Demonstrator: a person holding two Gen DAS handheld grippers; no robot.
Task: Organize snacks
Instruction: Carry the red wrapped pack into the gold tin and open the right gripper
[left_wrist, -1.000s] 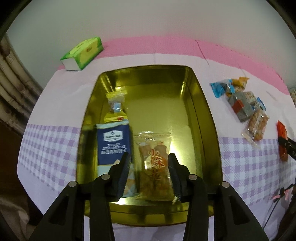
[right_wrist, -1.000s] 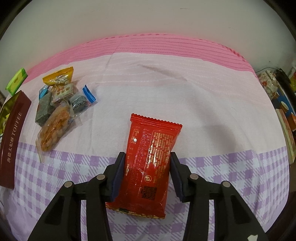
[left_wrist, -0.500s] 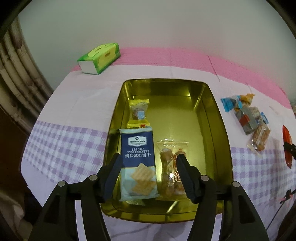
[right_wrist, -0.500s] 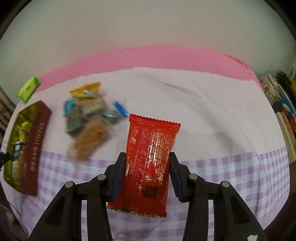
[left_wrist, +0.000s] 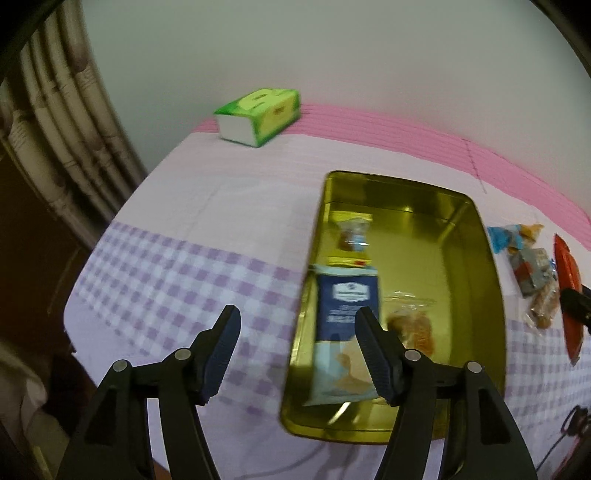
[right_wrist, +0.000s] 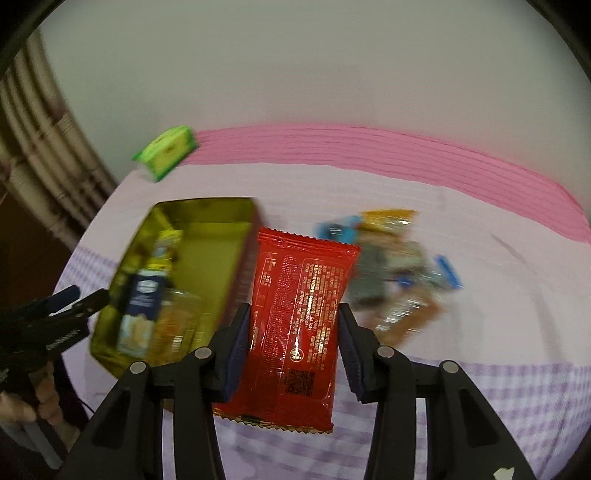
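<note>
In the right wrist view my right gripper (right_wrist: 293, 308) is shut on a red snack packet (right_wrist: 299, 325), held above the cloth just right of the gold tin (right_wrist: 207, 210). The tin (left_wrist: 395, 179) holds a blue cracker packet (left_wrist: 347, 314), a clear packet of orange snacks (left_wrist: 413, 325) and a small yellow packet (left_wrist: 352, 236). My left gripper (left_wrist: 297, 312) hangs over the tin's left rim. Its jaws are opening and nothing is between them. The red packet (left_wrist: 567, 280) shows at the right edge of the left wrist view.
A pile of several small snacks (right_wrist: 391, 273) lies on the cloth right of the tin. A green tissue box (left_wrist: 258, 114) stands at the far left by the wall. A curtain and the table's left edge lie beyond it. A hand (right_wrist: 40, 398) holds the left gripper.
My left gripper has let go of the orange snack packet in the tin, opened wide and moved left. My right gripper has lifted the red packet and carried it left to the tin.
</note>
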